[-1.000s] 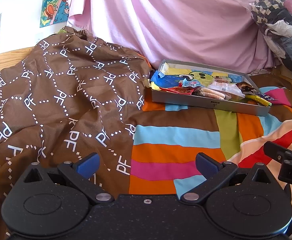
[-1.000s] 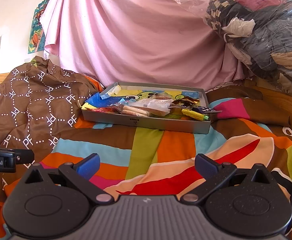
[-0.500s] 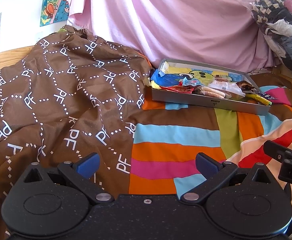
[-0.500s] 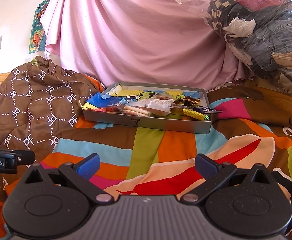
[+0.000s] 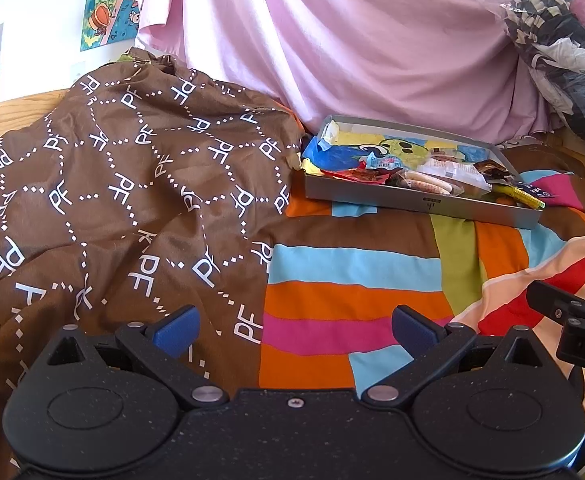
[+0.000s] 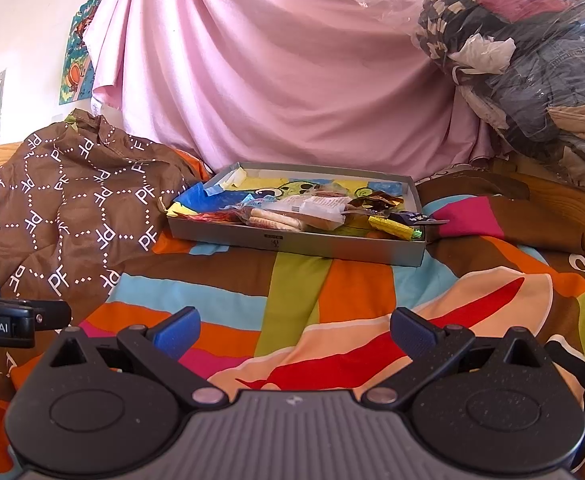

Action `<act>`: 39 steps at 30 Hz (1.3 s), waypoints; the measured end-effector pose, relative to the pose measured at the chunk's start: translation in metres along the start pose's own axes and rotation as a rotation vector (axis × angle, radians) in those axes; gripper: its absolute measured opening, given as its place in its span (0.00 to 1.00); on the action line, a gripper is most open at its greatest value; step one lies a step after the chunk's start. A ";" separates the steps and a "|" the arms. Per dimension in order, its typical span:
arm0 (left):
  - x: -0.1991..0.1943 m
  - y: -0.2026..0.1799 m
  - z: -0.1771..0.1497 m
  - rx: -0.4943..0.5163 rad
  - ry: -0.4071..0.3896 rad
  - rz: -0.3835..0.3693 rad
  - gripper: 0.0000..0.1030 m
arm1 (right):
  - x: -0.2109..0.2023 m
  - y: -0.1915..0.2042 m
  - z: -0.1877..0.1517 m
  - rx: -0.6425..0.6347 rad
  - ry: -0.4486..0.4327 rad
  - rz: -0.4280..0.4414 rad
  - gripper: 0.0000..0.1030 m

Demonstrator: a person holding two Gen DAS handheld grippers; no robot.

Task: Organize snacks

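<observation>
- Both my grippers hang spread wide and empty over the striped bedspread [image 6: 332, 292]: left gripper [image 5: 294, 330], right gripper [image 6: 294, 330].
- Beyond them I see the grey tray [image 6: 304, 242], well apart, snacks [image 6: 292, 212] piled inside.
- Left of the tray, brown quilt [image 5: 124, 200].

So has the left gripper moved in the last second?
Barely. The left gripper has drifted slightly: in its own view the grey tray and the brown blanket sit a little lower and further right than before. Its jaws are open and empty.
</observation>
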State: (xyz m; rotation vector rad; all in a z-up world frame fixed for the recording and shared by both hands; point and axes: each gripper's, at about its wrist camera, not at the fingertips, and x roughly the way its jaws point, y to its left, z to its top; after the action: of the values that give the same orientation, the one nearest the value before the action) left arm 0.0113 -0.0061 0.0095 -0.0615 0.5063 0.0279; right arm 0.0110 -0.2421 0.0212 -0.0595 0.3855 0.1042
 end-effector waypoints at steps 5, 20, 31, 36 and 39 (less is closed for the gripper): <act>0.000 0.001 -0.004 -0.001 0.008 0.000 0.99 | 0.000 0.000 0.000 -0.001 0.001 0.001 1.00; 0.002 -0.001 -0.001 -0.023 0.071 0.034 0.99 | 0.000 0.003 -0.003 -0.012 0.007 0.006 1.00; -0.001 -0.003 -0.002 -0.028 0.087 -0.016 0.99 | 0.000 0.003 -0.004 -0.017 0.009 0.007 1.00; -0.003 -0.005 -0.003 -0.016 0.077 -0.016 0.99 | 0.000 0.003 -0.004 -0.018 0.009 0.007 1.00; -0.003 -0.004 -0.002 -0.016 0.076 -0.013 0.99 | 0.000 0.003 -0.004 -0.019 0.010 0.008 1.00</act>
State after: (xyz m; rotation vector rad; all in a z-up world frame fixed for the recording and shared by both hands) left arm 0.0081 -0.0107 0.0088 -0.0821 0.5813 0.0168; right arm 0.0090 -0.2397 0.0177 -0.0770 0.3948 0.1160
